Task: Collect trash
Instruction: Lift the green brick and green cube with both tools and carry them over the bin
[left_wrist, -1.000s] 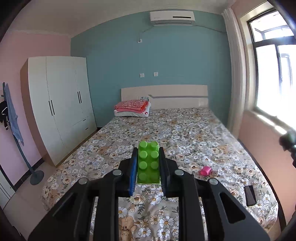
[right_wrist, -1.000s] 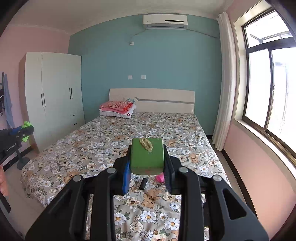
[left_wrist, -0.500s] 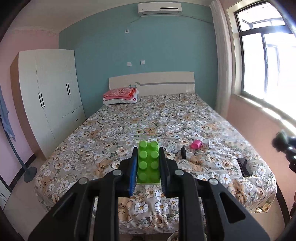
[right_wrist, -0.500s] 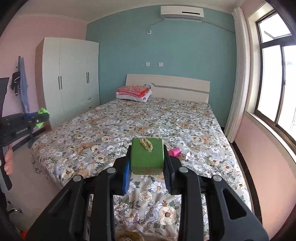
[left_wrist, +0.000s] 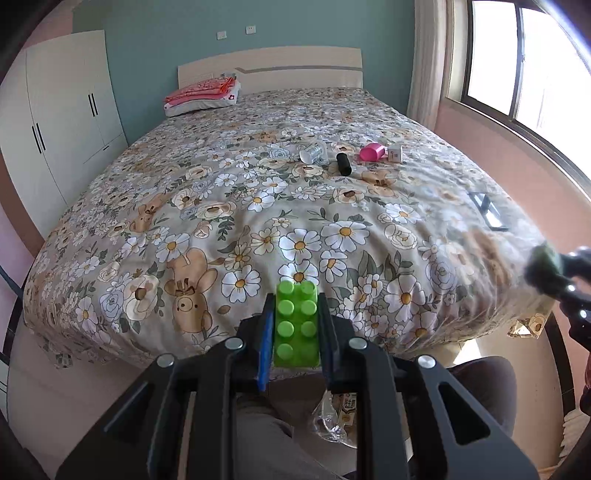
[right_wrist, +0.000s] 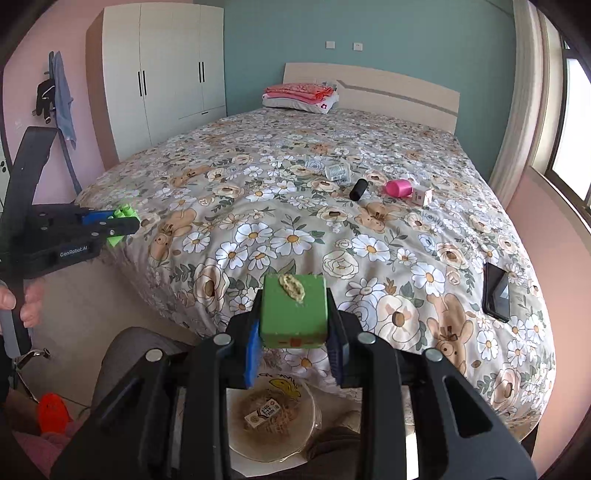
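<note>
Trash on floral bed (left_wrist: 207, 206), well beyond both grippers: clear cup (left_wrist: 314, 152), black cylinder (left_wrist: 344, 164), pink cup (left_wrist: 370, 151). Left gripper (left_wrist: 295, 325) clamps studded green brick (left_wrist: 295, 325); right gripper (right_wrist: 293, 314) clamps smooth green block (right_wrist: 293, 314).

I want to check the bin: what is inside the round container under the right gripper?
In the round container lies a small printed carton on brownish litter. The right gripper, shut on the green block, covers its far rim.

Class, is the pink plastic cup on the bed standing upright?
No, the pink plastic cup lies on its side on the floral bedspread.
</note>
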